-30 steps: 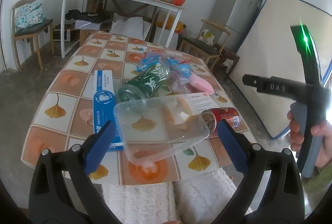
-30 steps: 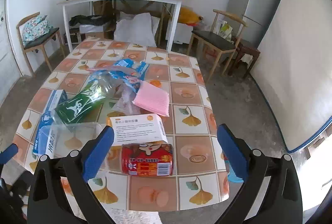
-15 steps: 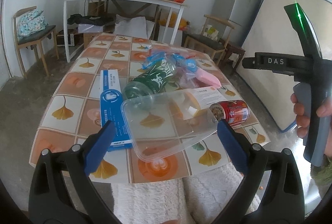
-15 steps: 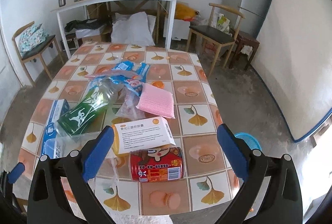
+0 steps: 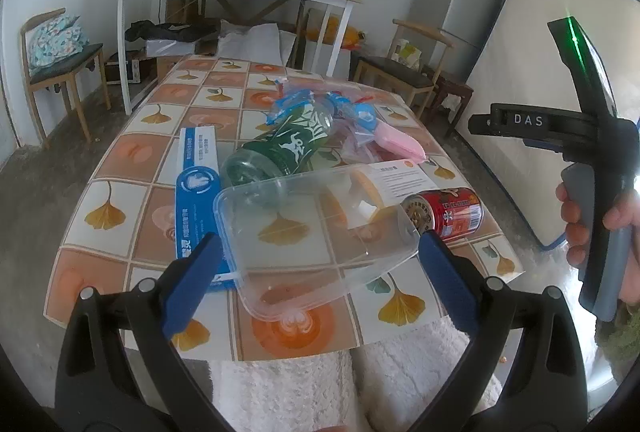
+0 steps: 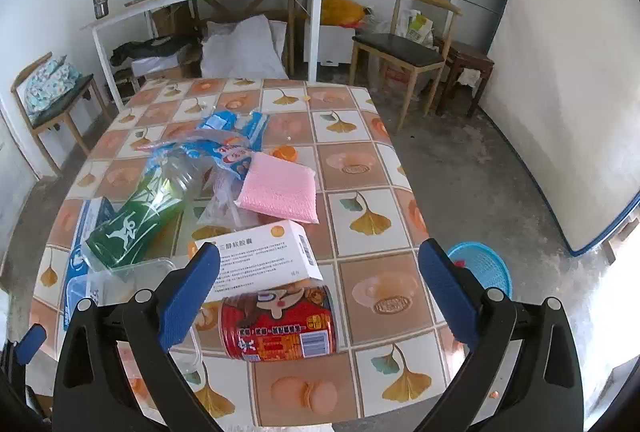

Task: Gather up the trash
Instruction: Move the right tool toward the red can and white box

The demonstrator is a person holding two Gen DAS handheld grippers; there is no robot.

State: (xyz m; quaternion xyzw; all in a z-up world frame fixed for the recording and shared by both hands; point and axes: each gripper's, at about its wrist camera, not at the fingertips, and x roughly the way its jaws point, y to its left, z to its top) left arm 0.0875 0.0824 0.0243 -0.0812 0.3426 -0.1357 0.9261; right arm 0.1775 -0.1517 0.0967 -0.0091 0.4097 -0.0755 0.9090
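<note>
Jaws wide open on both, holding nothing — left gripper (image 5: pixel 316 272) straddles the clear tray (image 5: pixel 316 236) at the counter (image 6: pixel 360 119) near edge. Tray looks light, thin, flexy — pinch one rim, gently. Red can (image 6: pixel 280 324) lies beside it.

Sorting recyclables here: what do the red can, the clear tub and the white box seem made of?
Red can: probably metal; ribbed silver end, glossy printed wall.
Clear tub: thin transparent plastic; the tablecloth shows through it.
White box: likely matte printed cardboard, with sharp folded edges.
</note>
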